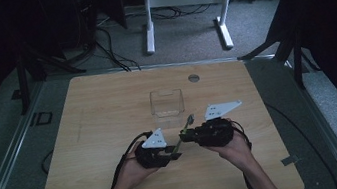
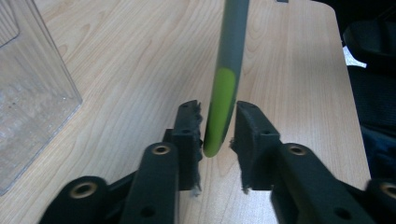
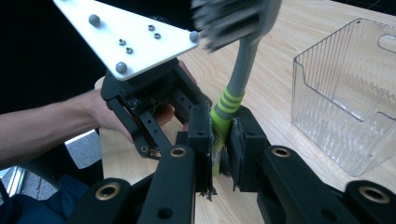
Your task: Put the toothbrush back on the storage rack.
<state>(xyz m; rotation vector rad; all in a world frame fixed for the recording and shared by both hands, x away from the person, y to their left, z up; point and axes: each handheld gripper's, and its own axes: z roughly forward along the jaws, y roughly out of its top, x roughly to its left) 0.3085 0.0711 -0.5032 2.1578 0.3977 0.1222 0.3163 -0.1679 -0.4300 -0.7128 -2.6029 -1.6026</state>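
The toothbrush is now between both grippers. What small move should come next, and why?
Probably draw the left gripper back off the handle end. Its jaws stand apart from the toothbrush, while the right gripper is clamped on the green part of the handle, so the brush is already handed over. The clear box stands just beyond.

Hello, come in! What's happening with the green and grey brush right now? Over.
Right gripper shut on the brush. Left gripper open, fingers either side of the handle's green tip. Clear box sits just beyond, nothing in between.
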